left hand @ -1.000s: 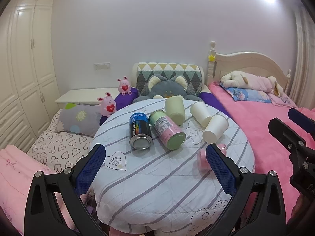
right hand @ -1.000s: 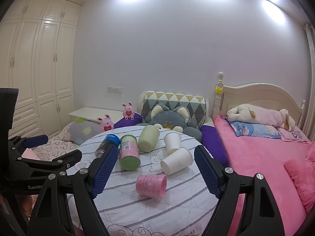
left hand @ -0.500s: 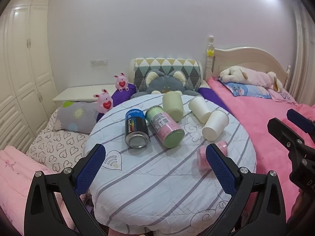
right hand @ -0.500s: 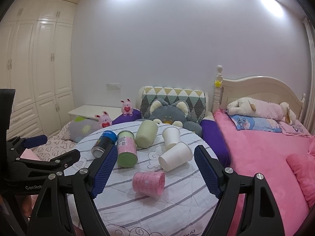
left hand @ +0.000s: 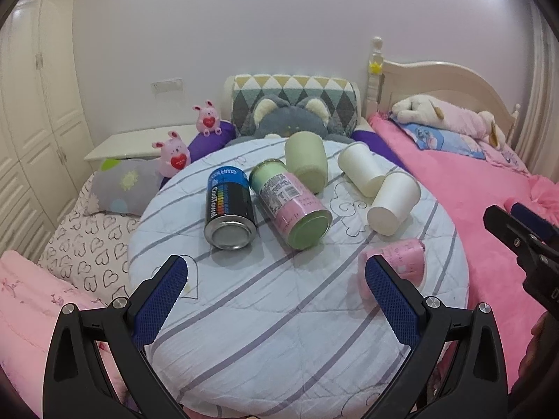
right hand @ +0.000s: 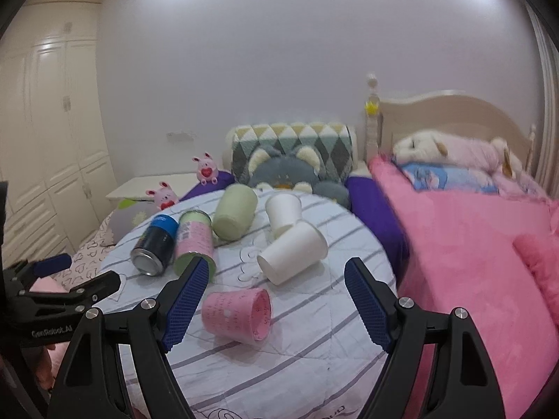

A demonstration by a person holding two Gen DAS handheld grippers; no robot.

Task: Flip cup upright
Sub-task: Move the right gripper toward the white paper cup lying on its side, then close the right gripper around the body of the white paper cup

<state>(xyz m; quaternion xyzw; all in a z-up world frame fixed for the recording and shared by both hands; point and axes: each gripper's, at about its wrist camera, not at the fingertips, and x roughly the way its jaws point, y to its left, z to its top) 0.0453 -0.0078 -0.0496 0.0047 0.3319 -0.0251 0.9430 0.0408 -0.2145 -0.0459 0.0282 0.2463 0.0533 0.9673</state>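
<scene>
A pink cup (right hand: 239, 314) lies on its side on the round table (right hand: 314, 359), its mouth to the right; it also shows in the left wrist view (left hand: 401, 262), partly behind my left finger. Two white paper cups (right hand: 291, 253) (right hand: 282, 211) and a green cup (right hand: 234, 216) lie on their sides further back. My right gripper (right hand: 276, 300) is open and empty, just above and in front of the pink cup. My left gripper (left hand: 276, 296) is open and empty over the table's near part.
A black can (left hand: 229, 216) and a pink-and-green can (left hand: 295, 206) lie on the table's left half. A pink bed (right hand: 471, 244) runs along the right. Cushions and plush toys (left hand: 290, 118) sit behind the table; white cupboards (left hand: 31, 104) stand at the left.
Both grippers have moved forward and lower towards the table. The right gripper has come close over the pink cup. Nothing on the table has moved.
</scene>
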